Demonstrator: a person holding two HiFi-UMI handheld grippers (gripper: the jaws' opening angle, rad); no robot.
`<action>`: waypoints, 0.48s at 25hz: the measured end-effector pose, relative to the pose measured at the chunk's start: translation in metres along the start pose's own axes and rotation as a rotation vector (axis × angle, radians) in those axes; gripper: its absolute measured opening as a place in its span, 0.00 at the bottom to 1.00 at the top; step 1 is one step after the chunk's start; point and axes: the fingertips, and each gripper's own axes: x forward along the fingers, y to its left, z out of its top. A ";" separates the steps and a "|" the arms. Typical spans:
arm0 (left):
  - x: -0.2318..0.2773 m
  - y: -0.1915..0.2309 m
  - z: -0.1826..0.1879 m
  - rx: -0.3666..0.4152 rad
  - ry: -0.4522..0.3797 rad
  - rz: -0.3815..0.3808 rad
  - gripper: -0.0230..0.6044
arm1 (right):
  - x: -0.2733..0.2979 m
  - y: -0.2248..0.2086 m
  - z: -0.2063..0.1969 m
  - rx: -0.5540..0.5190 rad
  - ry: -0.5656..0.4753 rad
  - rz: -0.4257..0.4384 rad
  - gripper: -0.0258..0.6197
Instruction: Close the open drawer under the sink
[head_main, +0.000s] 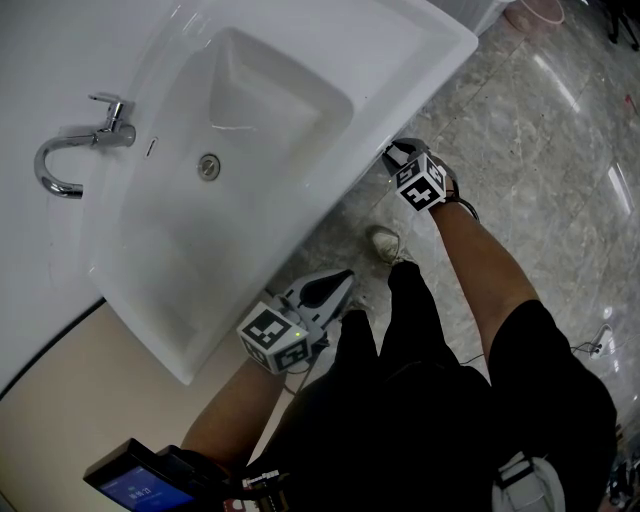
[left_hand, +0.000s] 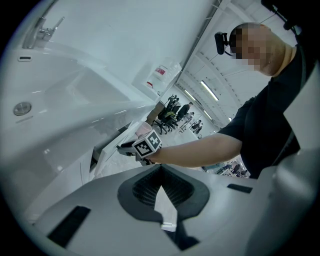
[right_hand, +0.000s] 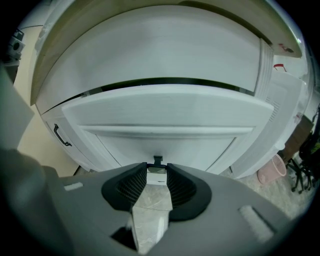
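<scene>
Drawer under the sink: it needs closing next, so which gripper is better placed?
Right. The right gripper faces the drawer squarely, its open jaws near the handle. The left gripper, jaws together, points along the sink instead.

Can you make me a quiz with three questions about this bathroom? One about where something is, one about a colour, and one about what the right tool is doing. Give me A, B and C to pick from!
1. Where is the tap in the head view?
A) left of the drain
B) down on the floor
C) on the person's arm

2. What colour is the sink?
A) red
B) white
C) black

3. How do the right tool's jaws stand?
A) squeezing a cup
B) pressed together
C) apart, gripping nothing

Answers:
1 A, the tap stands on the sink's ledge, left of the drain.
2 B, the whole sink is white.
3 C, the right gripper view shows the floor through the gap between them.
</scene>
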 end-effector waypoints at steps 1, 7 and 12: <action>0.000 0.000 0.000 -0.004 -0.002 -0.001 0.04 | 0.000 0.000 0.001 0.001 -0.002 0.000 0.23; 0.001 0.002 -0.007 -0.002 0.015 0.002 0.04 | 0.005 0.001 0.004 0.013 -0.030 0.002 0.23; 0.003 0.004 -0.009 -0.015 0.006 0.004 0.04 | 0.007 -0.001 0.008 0.027 -0.073 -0.002 0.23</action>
